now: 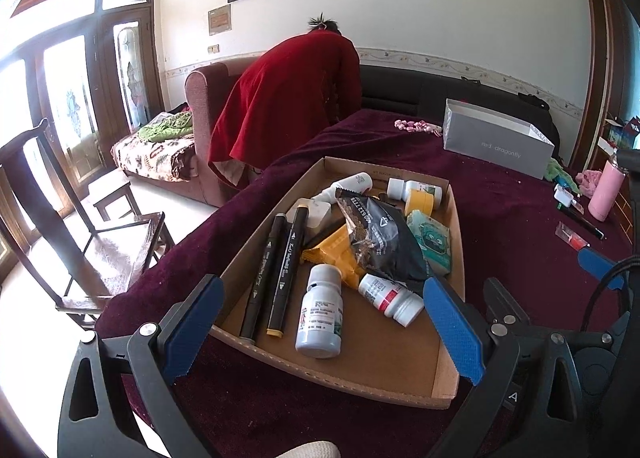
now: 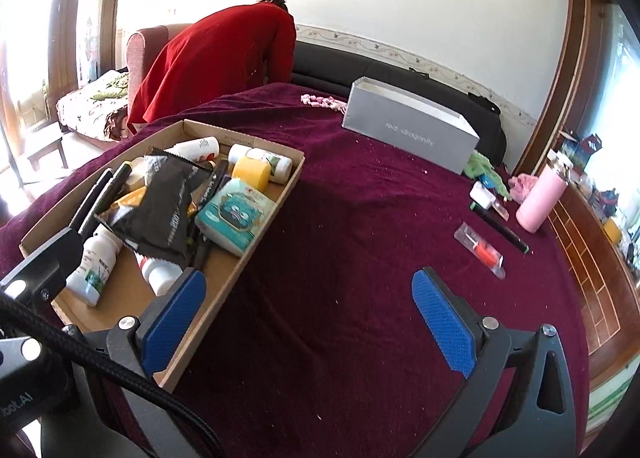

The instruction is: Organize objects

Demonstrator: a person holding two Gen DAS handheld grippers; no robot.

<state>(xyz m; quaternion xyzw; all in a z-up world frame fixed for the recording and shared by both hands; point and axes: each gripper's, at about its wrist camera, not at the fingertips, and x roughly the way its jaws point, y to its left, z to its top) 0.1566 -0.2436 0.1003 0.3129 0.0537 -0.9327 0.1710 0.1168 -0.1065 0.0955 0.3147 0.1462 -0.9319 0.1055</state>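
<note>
A shallow cardboard tray (image 1: 380, 358) lies on a maroon bedspread (image 2: 360, 198). It holds two black markers (image 1: 276, 266), a white bottle (image 1: 320, 310), a smaller red-labelled bottle (image 1: 390, 298), a black snack bag (image 1: 376, 238), a green tissue pack (image 2: 236, 218), a yellow roll (image 2: 251, 174) and more bottles at the far end. My left gripper (image 1: 324, 322) hangs open over the tray's near end with nothing between its fingers. To the right of the tray (image 2: 120, 294), my right gripper (image 2: 310, 294) is open and empty above bare bedspread.
Loose on the right of the bed lie a red-capped item in a clear packet (image 2: 482, 248), a black pen (image 2: 500, 230), a white charger (image 2: 482, 196) and a pink bottle (image 2: 540, 198). A grey shoe box (image 2: 412, 130) stands behind. A person in red (image 1: 288, 98) bends over the bed's far edge.
</note>
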